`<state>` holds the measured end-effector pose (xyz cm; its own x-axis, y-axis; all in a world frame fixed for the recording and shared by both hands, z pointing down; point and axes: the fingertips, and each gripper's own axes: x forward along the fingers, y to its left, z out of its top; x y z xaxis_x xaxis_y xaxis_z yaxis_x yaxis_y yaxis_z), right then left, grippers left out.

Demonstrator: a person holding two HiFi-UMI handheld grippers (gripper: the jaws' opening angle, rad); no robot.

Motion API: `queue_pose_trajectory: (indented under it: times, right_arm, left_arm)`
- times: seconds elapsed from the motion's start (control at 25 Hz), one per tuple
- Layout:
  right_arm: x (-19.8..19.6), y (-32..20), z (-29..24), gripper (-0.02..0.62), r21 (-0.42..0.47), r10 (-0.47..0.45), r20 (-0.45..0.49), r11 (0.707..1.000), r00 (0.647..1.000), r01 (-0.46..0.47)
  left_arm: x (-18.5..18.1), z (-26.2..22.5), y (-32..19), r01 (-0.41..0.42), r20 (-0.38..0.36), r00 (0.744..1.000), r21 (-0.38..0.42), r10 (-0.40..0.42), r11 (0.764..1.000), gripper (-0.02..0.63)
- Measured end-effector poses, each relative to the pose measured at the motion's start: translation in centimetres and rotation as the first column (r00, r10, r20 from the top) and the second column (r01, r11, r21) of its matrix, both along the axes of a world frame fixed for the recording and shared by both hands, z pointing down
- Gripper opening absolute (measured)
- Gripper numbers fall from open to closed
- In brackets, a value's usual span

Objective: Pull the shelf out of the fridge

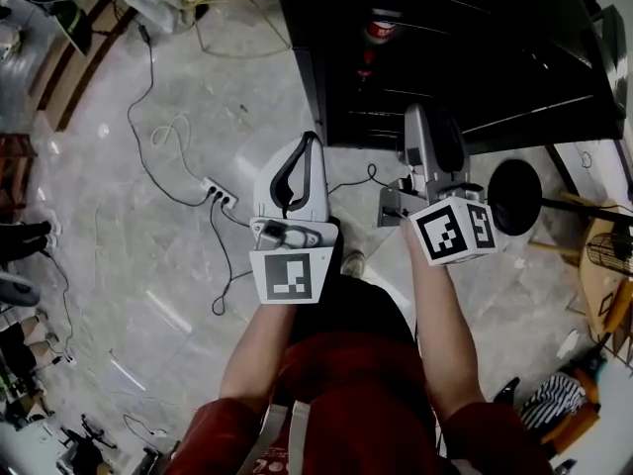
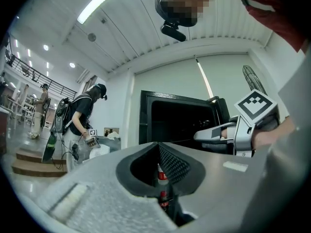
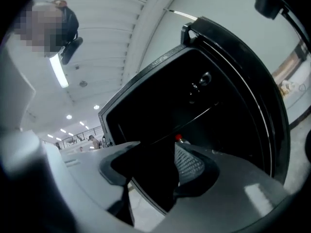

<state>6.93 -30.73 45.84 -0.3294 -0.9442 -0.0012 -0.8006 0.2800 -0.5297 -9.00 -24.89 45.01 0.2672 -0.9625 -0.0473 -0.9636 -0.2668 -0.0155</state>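
The black fridge (image 1: 445, 47) stands open ahead of me, its inside dark. A thin shelf (image 3: 197, 119) crosses the cavity, and a red-capped bottle (image 1: 379, 30) stands inside. My left gripper (image 1: 310, 139) hangs shut in front of the fridge's left edge, holding nothing; through its slit in the left gripper view (image 2: 159, 152) the bottle (image 2: 160, 174) shows. My right gripper (image 1: 420, 112) points into the fridge opening with its jaws open and nothing between them (image 3: 155, 164). It touches neither the shelf nor the bottle (image 3: 179, 138). The right gripper also shows in the left gripper view (image 2: 199, 136).
A power strip (image 1: 220, 196) with trailing cables lies on the marble floor to the left. A black round fan base (image 1: 515, 196) stands right of the fridge. A person with a backpack (image 2: 85, 115) stands far off beside some steps (image 2: 29, 161).
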Motion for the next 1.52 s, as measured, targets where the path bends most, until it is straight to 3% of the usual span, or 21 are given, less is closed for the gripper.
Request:
queue_pose_trajectory:
  times: [0.24, 0.48, 0.6, 0.88, 1.08, 1.32, 1.52]
  right_arm:
    - [0.7, -3.8, 0.5, 0.239, -0.003, 0.002, 0.304, 1.0, 0.953, -0.001]
    - [3.0, -7.3, 2.8, 0.252, -0.087, 0.11, 0.527, 0.993, 0.843, -0.075]
    - [3.0, -8.8, 3.0, 0.251, -0.093, 0.117, 0.566, 0.993, 0.816, -0.078]
    - [2.8, -12.1, 3.3, 0.261, -0.087, 0.13, 0.688, 0.991, 0.714, -0.097]
    - [2.2, -15.1, 2.8, 0.259, -0.071, 0.147, 0.708, 0.988, 0.69, -0.138]
    - [2.6, -17.8, 3.0, 0.243, -0.079, 0.184, 0.759, 0.978, 0.624, -0.192]
    - [2.4, -19.6, 2.9, 0.206, -0.074, 0.167, 0.784, 0.981, 0.598, -0.178]
  left_arm:
    - [0.2, 0.2, -1.0, -0.002, -0.015, 1.0, 0.008, 0.003, 1.0, 0.0]
    - [0.6, 0.2, -1.8, -0.012, -0.018, 1.0, 0.007, 0.012, 1.0, 0.0]
    - [1.0, 0.3, -2.1, -0.016, -0.023, 1.0, 0.009, 0.016, 1.0, 0.0]
    - [2.1, 0.9, -2.0, -0.032, -0.021, 0.999, 0.0, 0.032, 0.999, 0.0]
    - [1.7, 0.9, -2.6, -0.04, -0.019, 0.999, -0.009, 0.04, 0.999, 0.0]
    - [0.9, 0.6, -3.0, -0.022, -0.033, 0.999, -0.005, 0.022, 1.0, 0.002]
    - [0.3, 0.2, -3.2, -0.026, -0.022, 0.999, 0.0, 0.026, 1.0, 0.002]
